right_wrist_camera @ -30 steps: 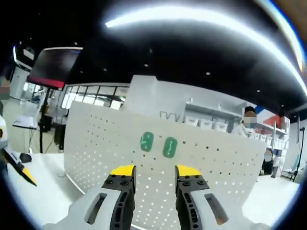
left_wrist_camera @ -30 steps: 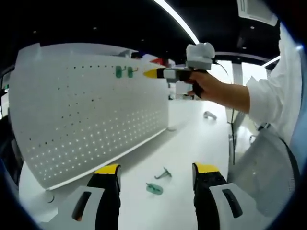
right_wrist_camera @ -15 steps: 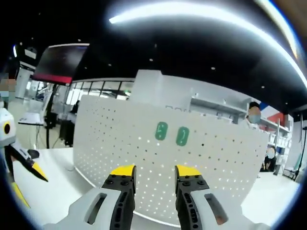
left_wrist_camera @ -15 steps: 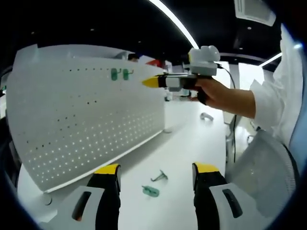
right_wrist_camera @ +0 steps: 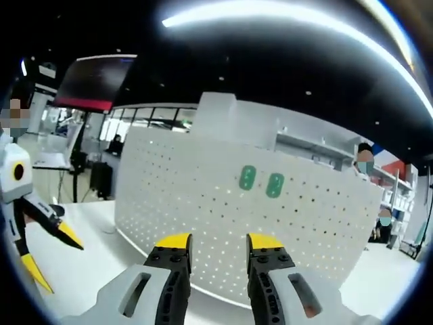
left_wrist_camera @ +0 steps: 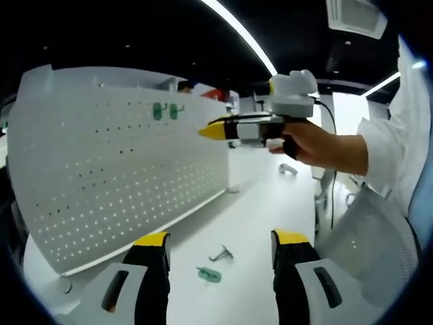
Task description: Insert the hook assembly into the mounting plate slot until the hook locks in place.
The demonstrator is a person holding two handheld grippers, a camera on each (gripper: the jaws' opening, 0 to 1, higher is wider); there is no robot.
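Left gripper view | white perforated pegboard [left_wrist_camera: 122, 169] | green oval plate [left_wrist_camera: 209, 274], thin metal hook [left_wrist_camera: 220, 255]

My white pegboard [right_wrist_camera: 223, 203] is dotted with holes, two green plates [right_wrist_camera: 261, 181] at one o'clock; my jaws are yellow-tipped black; the table [left_wrist_camera: 270, 217] is white.

right gripper [left_wrist_camera: 215, 130] drawn back from pegboard [left_wrist_camera: 122, 169]
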